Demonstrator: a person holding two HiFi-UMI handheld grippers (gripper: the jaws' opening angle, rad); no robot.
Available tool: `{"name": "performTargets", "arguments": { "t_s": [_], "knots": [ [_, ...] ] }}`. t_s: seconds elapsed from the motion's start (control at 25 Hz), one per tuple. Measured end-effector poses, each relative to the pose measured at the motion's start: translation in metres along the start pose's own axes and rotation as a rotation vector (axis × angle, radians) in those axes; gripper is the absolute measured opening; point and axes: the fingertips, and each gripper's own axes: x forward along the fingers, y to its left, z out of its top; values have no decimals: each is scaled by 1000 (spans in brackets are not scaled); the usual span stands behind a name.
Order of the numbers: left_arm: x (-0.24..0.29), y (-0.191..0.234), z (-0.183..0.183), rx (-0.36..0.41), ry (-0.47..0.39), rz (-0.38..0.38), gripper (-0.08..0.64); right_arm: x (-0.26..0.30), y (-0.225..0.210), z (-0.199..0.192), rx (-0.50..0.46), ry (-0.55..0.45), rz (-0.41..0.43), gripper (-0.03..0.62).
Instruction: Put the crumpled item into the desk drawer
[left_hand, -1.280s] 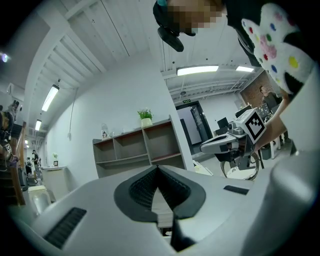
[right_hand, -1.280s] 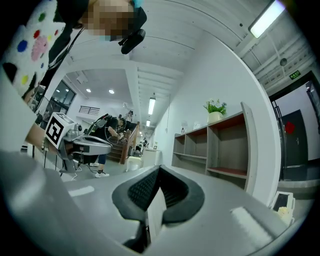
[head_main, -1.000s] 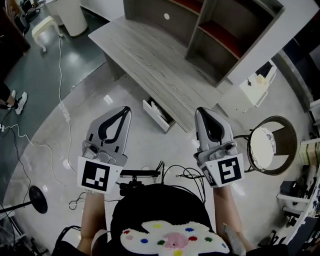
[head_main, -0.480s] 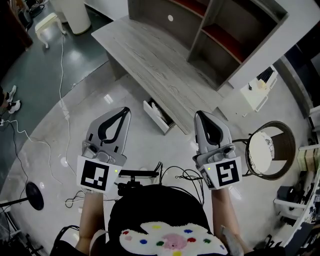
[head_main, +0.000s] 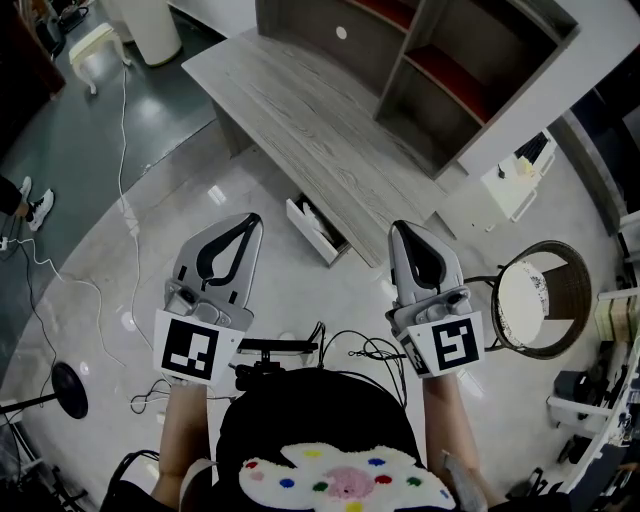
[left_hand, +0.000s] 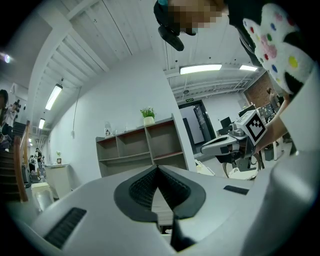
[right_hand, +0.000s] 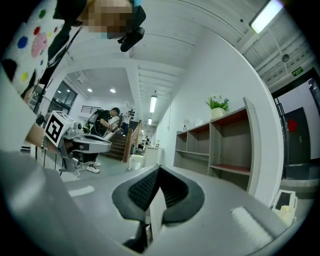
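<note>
Right now, seen from above, you hold both grippers level in front of your body, side by side and well apart. The left gripper (head_main: 250, 219) has its jaws pressed together with nothing between them, and the right gripper (head_main: 401, 226) is the same, closed and empty. Beyond them, in the upper middle of the frame, is a grey wooden desk (head_main: 300, 110) with a bare top and a shelf unit (head_main: 440, 60) behind it. Under the desk's near edge, between the two gripper tips in the picture, a white drawer (head_main: 305, 233) is pulled open. A pale shape lies inside, too small to tell whether it is the crumpled item; no such item shows anywhere else. It may well be stowed already. The next move probably calls for stepping closer and bringing one gripper down to the drawer front.
</note>
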Motion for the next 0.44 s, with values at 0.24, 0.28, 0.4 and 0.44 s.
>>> {"name": "performTargets", "arguments": {
  "t_s": [0.24,0.28,0.4,0.44],
  "knots": [
    [1,2,-1,-5,5,0,8,5,1,6,15,-16,-4,9],
    [1,2,-1,-5,6,0,8,4,1,4,9,-15,0,9],
    [2,3,-3,-6,8,0,8,5,1,-2,8,7,3,8],
    [2,3,-4,-6,9,0,8,5,1,-3,11,13,3,9]
  ]
}}
